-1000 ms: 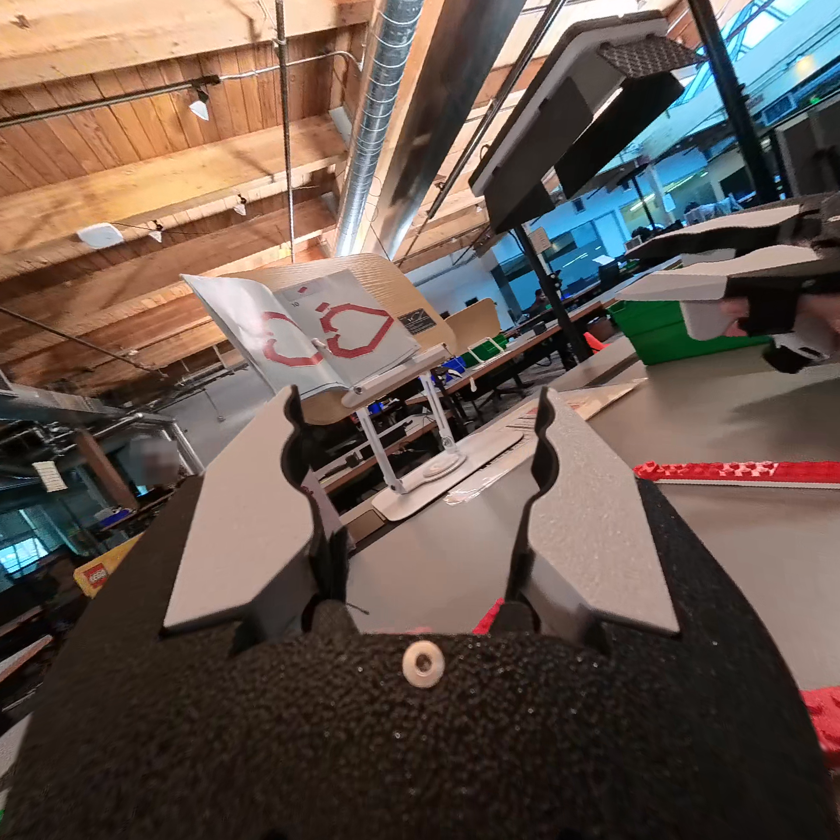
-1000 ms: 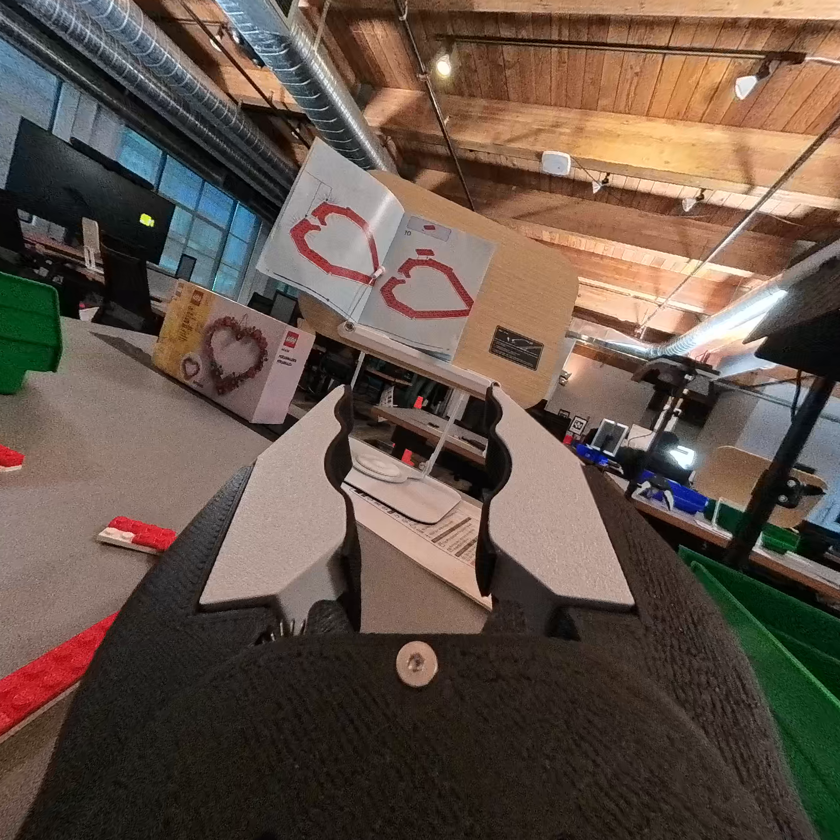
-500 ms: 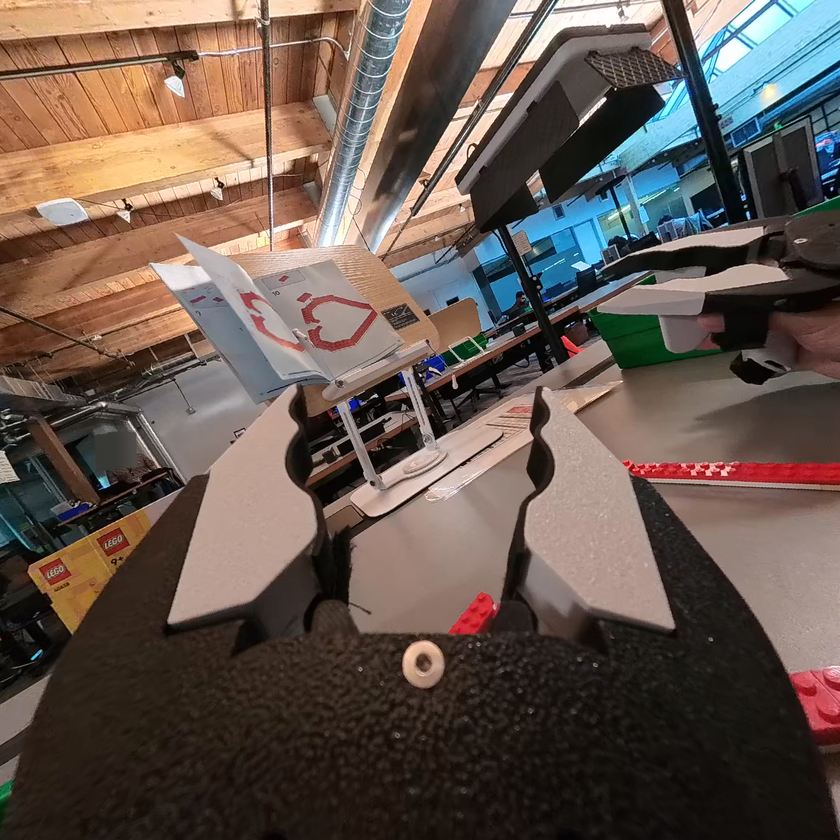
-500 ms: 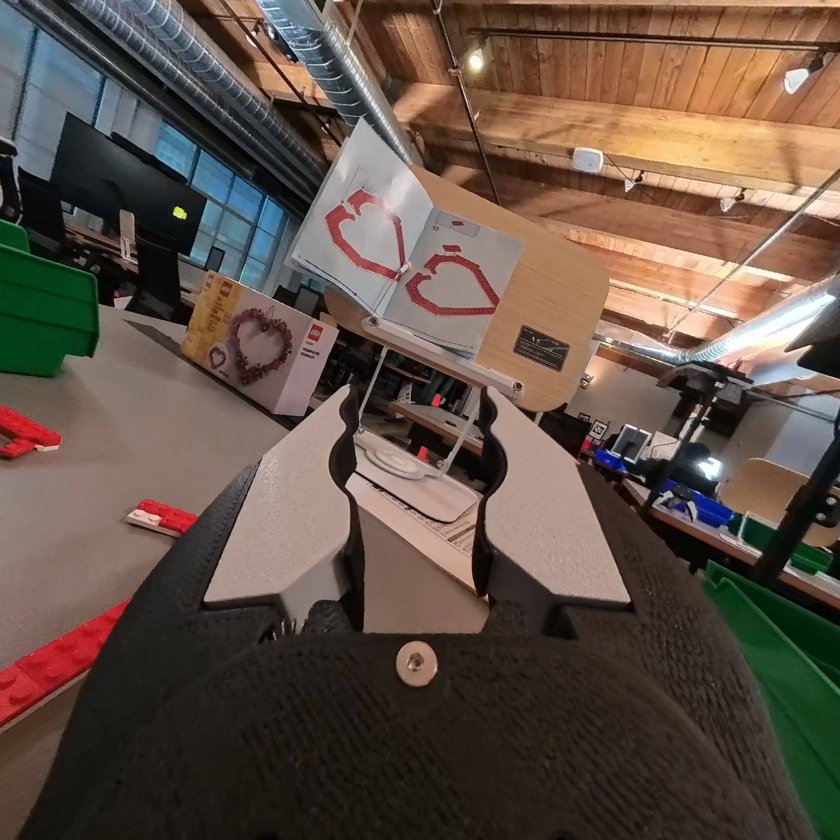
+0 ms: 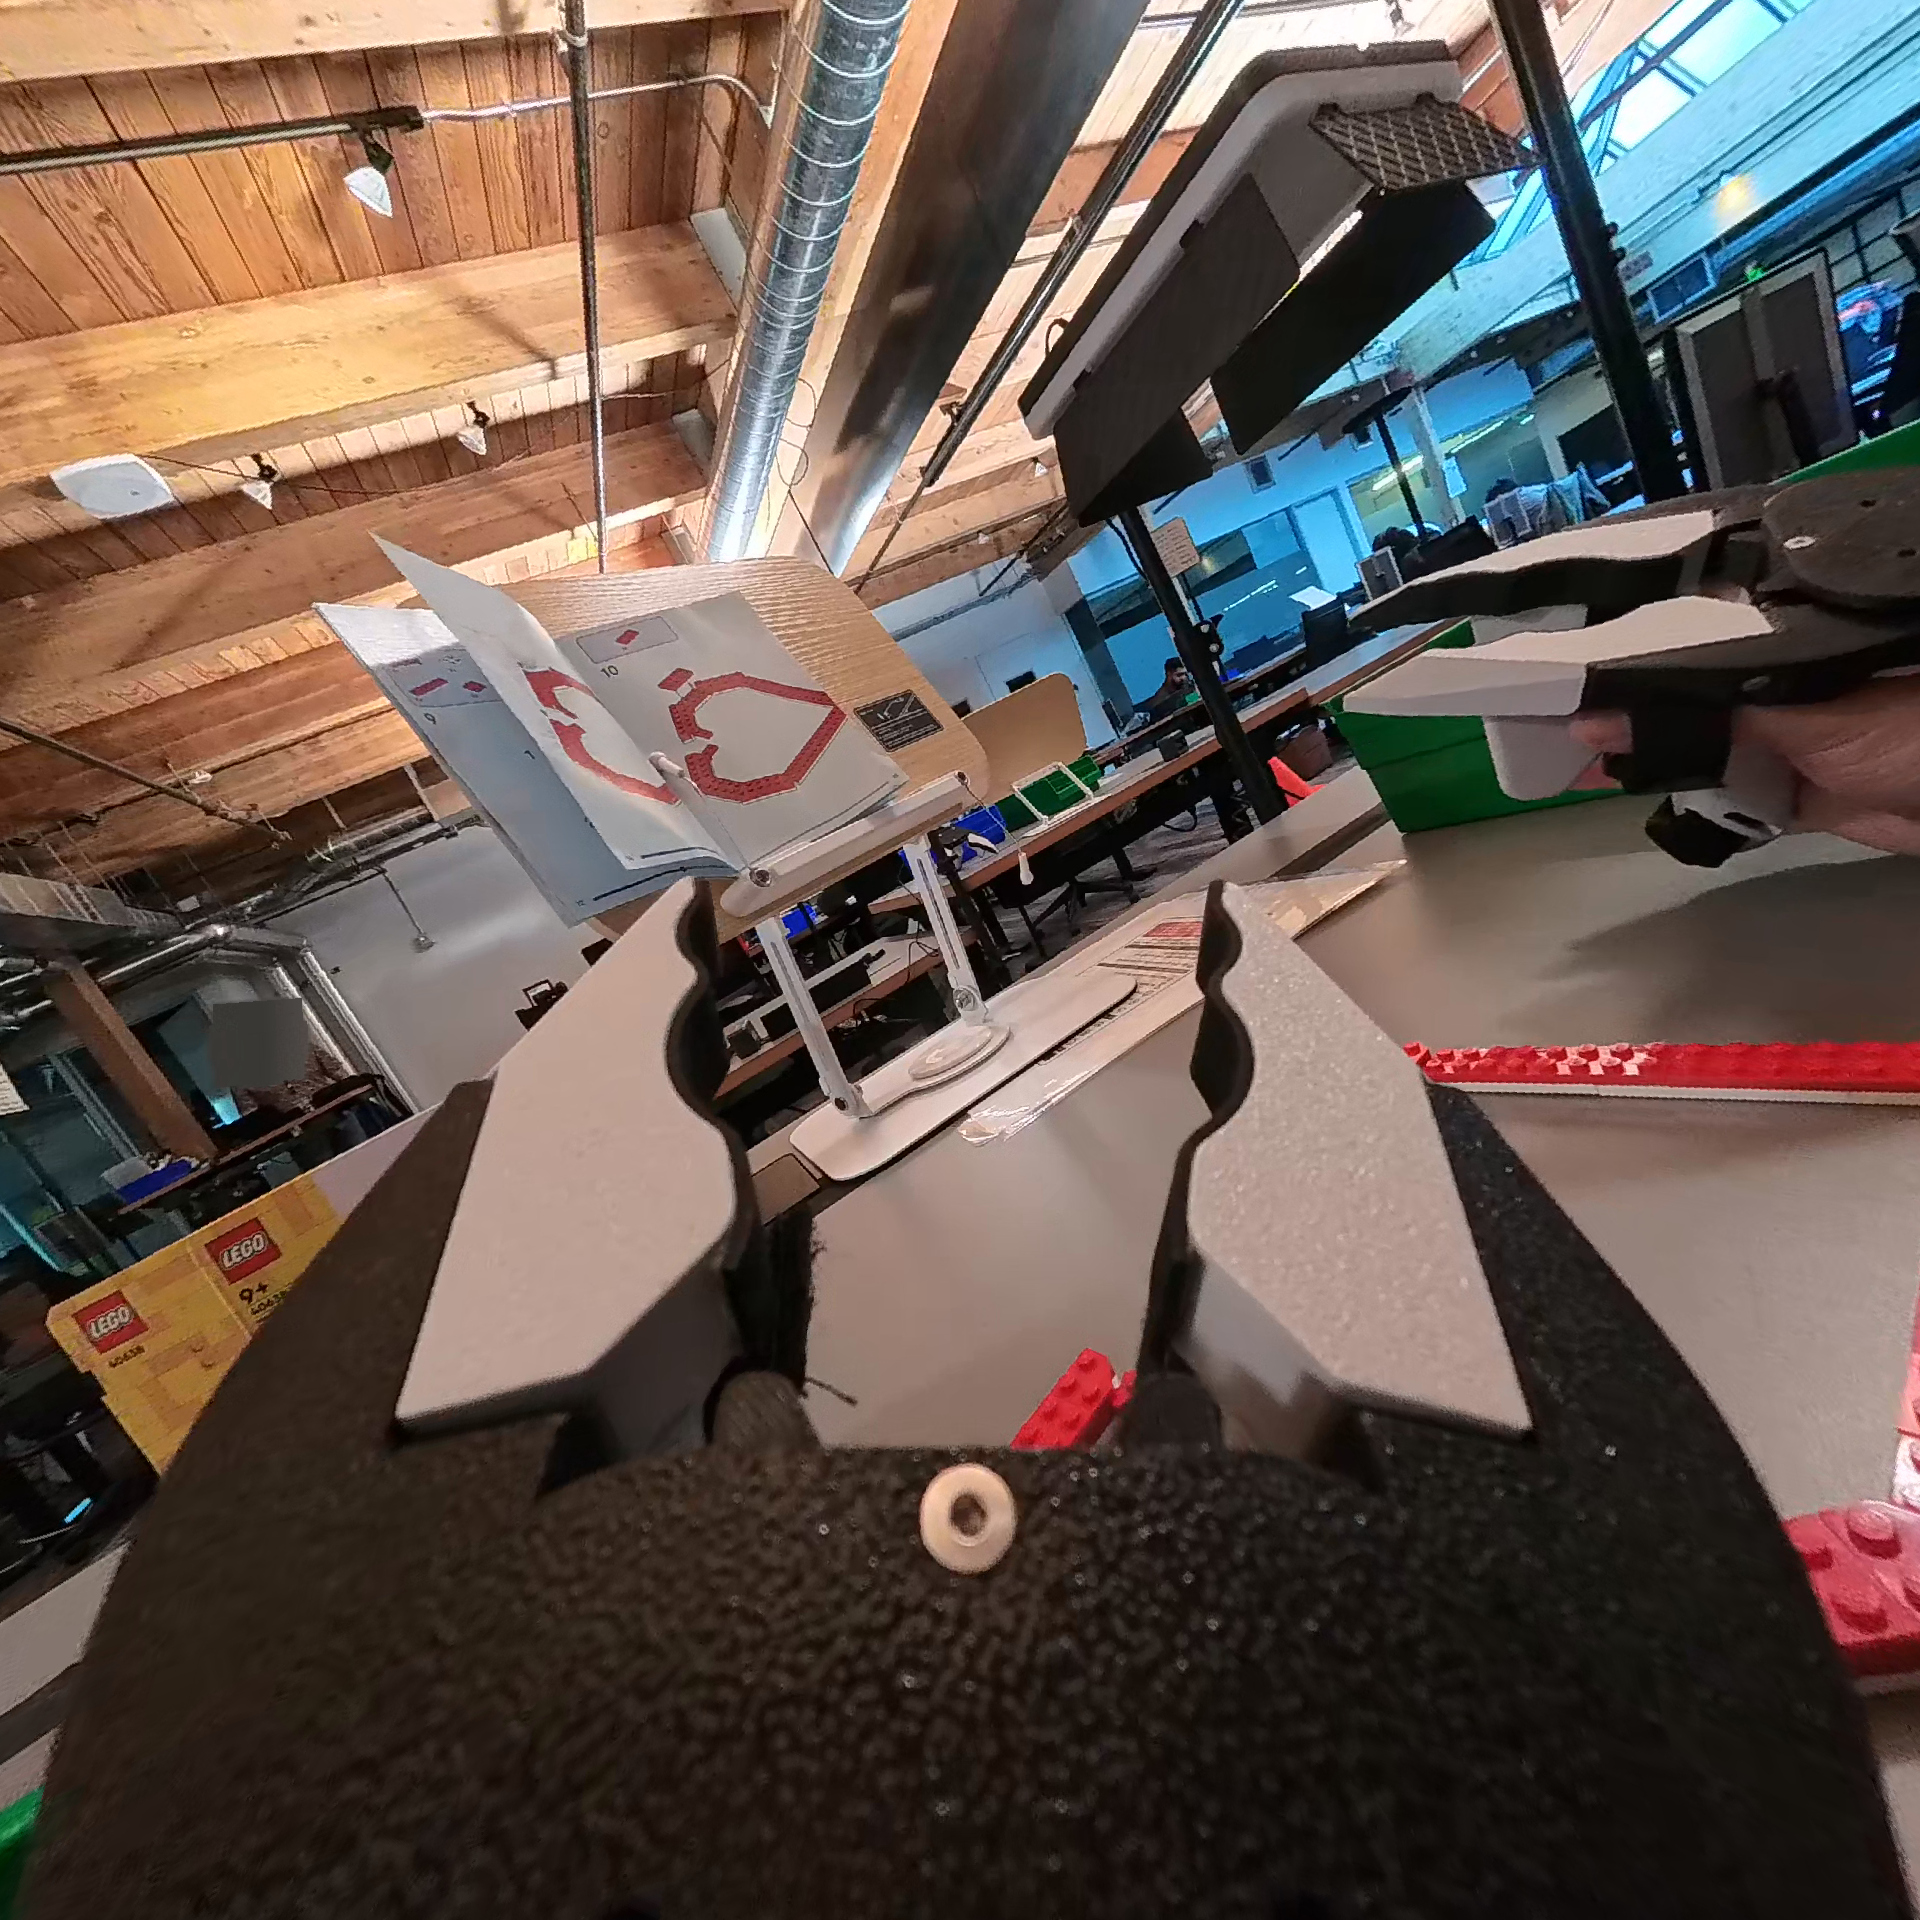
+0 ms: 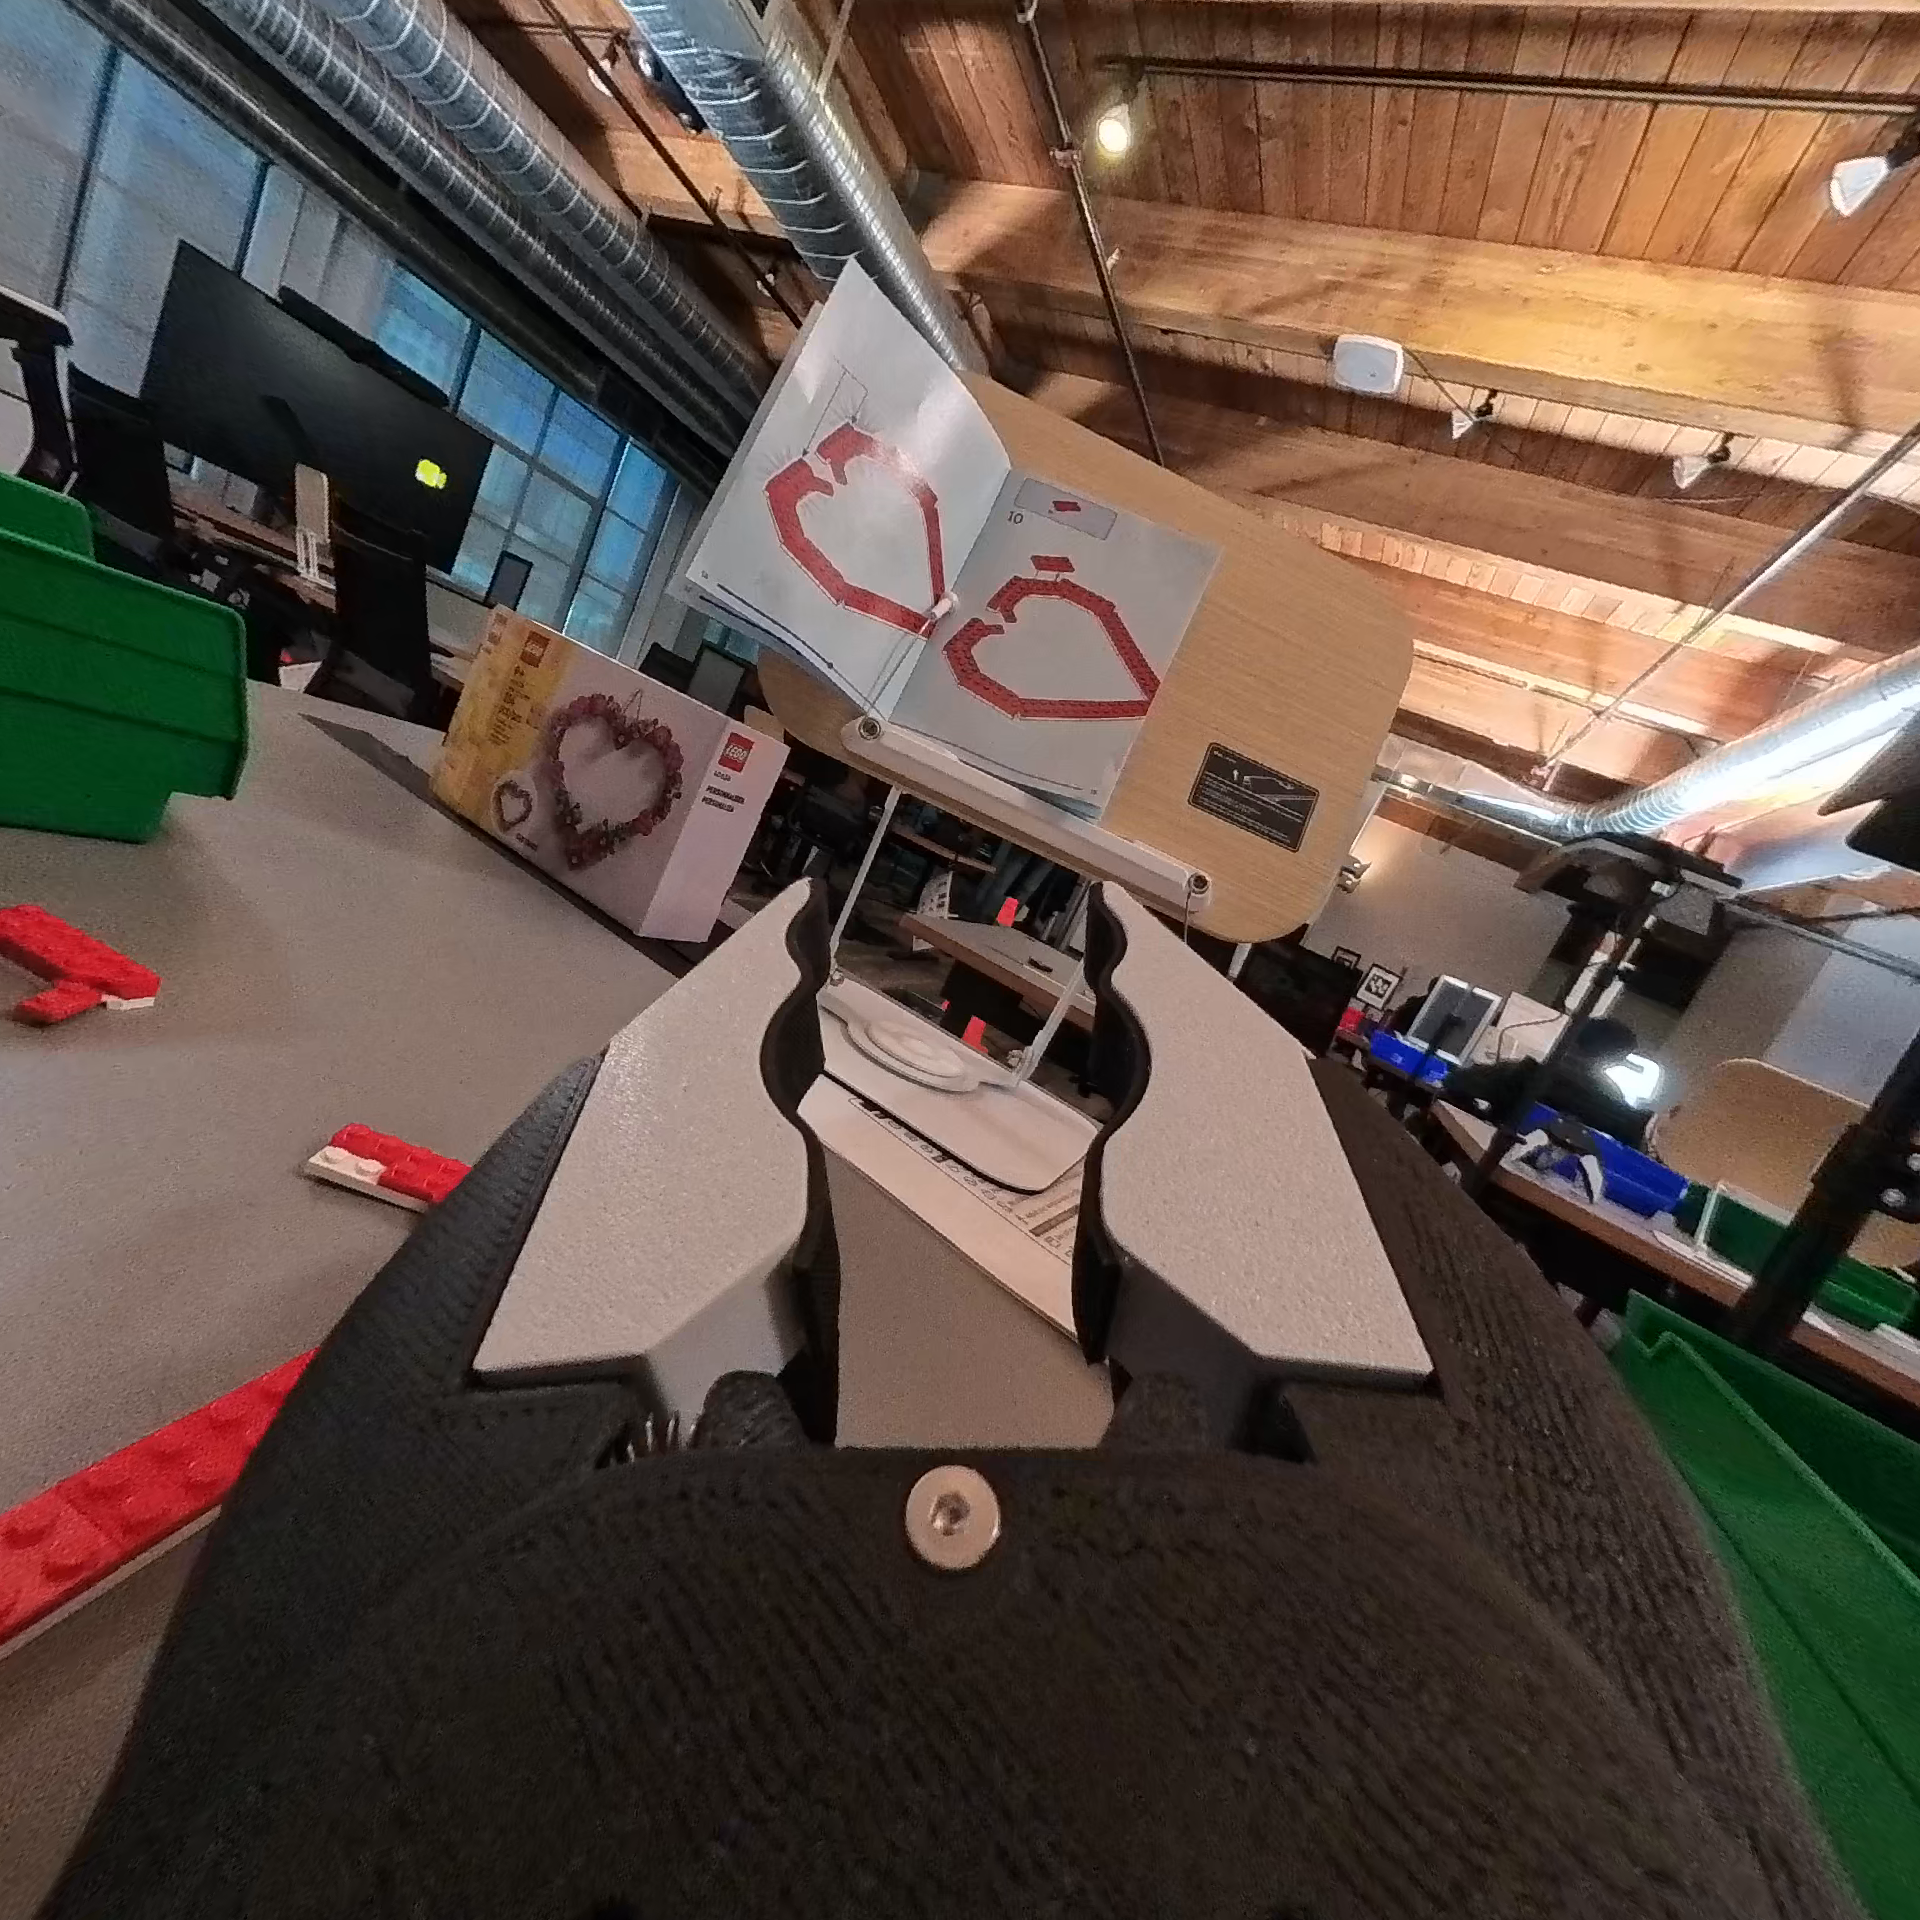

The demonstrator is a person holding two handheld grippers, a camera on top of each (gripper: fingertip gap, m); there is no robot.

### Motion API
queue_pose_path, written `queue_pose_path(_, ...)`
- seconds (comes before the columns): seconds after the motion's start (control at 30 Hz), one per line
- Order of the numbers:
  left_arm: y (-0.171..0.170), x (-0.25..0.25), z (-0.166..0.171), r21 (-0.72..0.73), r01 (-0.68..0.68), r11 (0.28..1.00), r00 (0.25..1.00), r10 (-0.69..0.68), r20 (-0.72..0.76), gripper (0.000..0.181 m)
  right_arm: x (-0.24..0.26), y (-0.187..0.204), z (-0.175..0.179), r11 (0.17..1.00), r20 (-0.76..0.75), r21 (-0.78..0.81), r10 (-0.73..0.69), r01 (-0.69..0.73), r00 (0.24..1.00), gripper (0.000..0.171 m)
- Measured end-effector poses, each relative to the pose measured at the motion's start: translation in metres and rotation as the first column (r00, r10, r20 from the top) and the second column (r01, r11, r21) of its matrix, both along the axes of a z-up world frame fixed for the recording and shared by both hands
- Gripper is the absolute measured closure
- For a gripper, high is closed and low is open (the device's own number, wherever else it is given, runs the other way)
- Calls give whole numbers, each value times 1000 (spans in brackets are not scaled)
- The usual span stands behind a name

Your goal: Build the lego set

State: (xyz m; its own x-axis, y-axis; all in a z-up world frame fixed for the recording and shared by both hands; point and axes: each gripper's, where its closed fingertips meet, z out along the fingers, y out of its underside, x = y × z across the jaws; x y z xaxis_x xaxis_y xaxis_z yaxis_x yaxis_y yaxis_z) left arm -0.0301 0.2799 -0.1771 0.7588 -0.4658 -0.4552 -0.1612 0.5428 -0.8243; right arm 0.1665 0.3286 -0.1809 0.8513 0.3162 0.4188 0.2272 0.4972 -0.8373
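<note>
My left gripper (image 5: 956,914) is open and empty, held above the grey table and tilted up toward the open instruction booklet (image 5: 665,748) on its stand. A long red plate strip (image 5: 1662,1070) lies on the table to its right, and small red bricks (image 5: 1081,1403) sit under its right finger. My right gripper (image 6: 951,914) is open and empty, also aimed at the booklet (image 6: 956,613). It shows in the left wrist view (image 5: 1382,665) at the right, held by a hand. Red plate pieces (image 6: 384,1164) lie on the table to its left.
A set box with a heart picture (image 6: 613,769) stands behind the table's left part. Green bins stand at left (image 6: 114,675) and right (image 6: 1787,1507). A paper sheet (image 6: 997,1195) lies under the booklet stand (image 5: 935,1060). A yellow box (image 5: 177,1351) sits off the table's left edge.
Both grippers have tilted and shifted a little, so the booklet sits more to the middle of each view. A booklet page stands up, mid-turn. Both stay open.
</note>
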Motion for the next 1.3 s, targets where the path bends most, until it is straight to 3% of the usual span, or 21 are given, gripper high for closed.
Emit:
queue_pose_path(0.23,0,3,-3,-27,14,1000,1000,-15,-9,94,-1,0,-1,1000,7,0,2,-2,1000,124)
queue_pose_path(0.4,14,7,18,-169,1,986,997,13,78,96,0,8,0,998,33,-8,-68,68,997,128)
queue_pose_path(0.53,75,7,78,-301,-106,948,976,158,153,92,-38,35,25,1000,2,-26,14,-14,1000,137)
queue_pose_path(0.67,156,-12,141,-406,-119,906,931,244,272,77,-93,98,51,962,-56,-214,163,-171,985,143)
queue_pose_path(0.8,229,-29,150,-521,-119,845,942,262,209,77,-128,160,73,907,-125,-352,198,-230,972,140)
queue_pose_path(1.0,272,-28,124,-646,-115,755,979,195,54,100,-153,226,82,860,-182,-475,111,-186,977,132)
queue_pose_path(1.1,274,-28,127,-609,-116,785,984,172,35,142,-158,248,78,855,-138,-504,54,-117,989,140)
queue_pose_path(1.17,272,-27,132,-576,-95,812,988,149,47,162,-161,253,79,866,-119,-490,52,-104,992,155)
queue_pose_path(1.2,271,-24,134,-559,-77,825,991,124,48,171,-163,254,80,873,-101,-477,61,-102,993,170)
queue_pose_path(1.3,271,-20,135,-527,-62,848,995,91,30,181,-164,253,80,894,-26,-441,71,-76,997,170)
